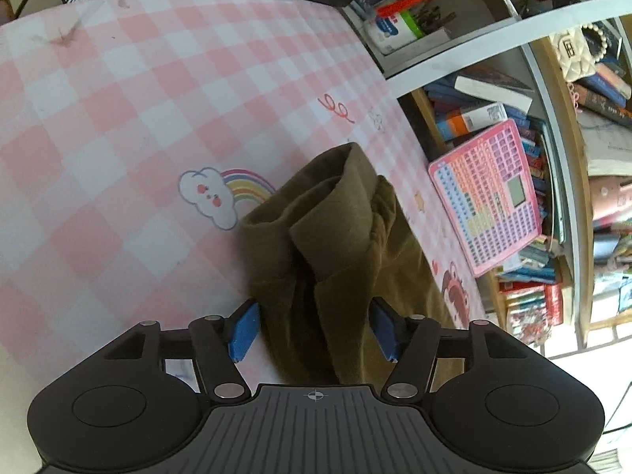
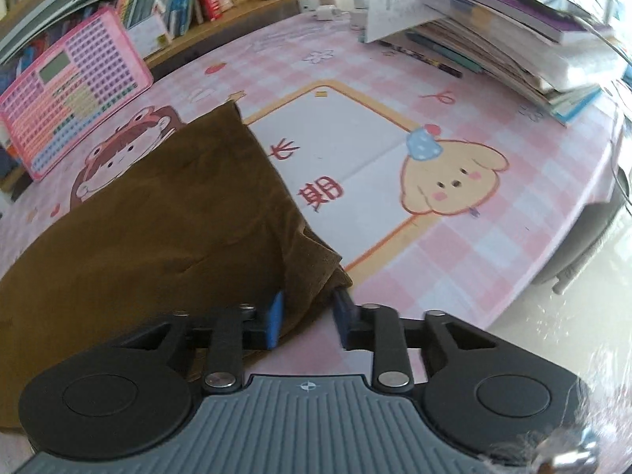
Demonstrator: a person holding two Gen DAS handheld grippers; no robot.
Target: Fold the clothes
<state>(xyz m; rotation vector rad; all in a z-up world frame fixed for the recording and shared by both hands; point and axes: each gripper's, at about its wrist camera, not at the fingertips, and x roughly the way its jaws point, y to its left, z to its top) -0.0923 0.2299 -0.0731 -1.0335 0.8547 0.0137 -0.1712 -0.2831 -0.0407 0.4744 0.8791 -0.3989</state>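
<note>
Presently, the olive-brown fabric garment [image 1: 335,245] lies bunched on the pink checked worktop [image 1: 118,118]. Left hand-held gripper [image 1: 314,330] — blue pads spread, straddling the cloth without clamping. Right hand-held gripper [image 2: 306,316] — pads either side of a garment corner; grip cannot be confirmed.

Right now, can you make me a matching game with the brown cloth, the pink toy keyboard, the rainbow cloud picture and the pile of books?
Things:
1. Brown fleecy garment
2. Pink toy keyboard panel with a small grey screen
3. White cloud with rainbow printed on the pink checked tablecloth
4. Stack of books and papers

Places or states:
A. Leaning upright against the bookshelf
B. Piled at the table's far right corner
C. Flat print, left of the garment
D. Lies between the fingers of both the left gripper and the right gripper

Pairs: 1-D, 2-A, 3-C, 4-B
</note>
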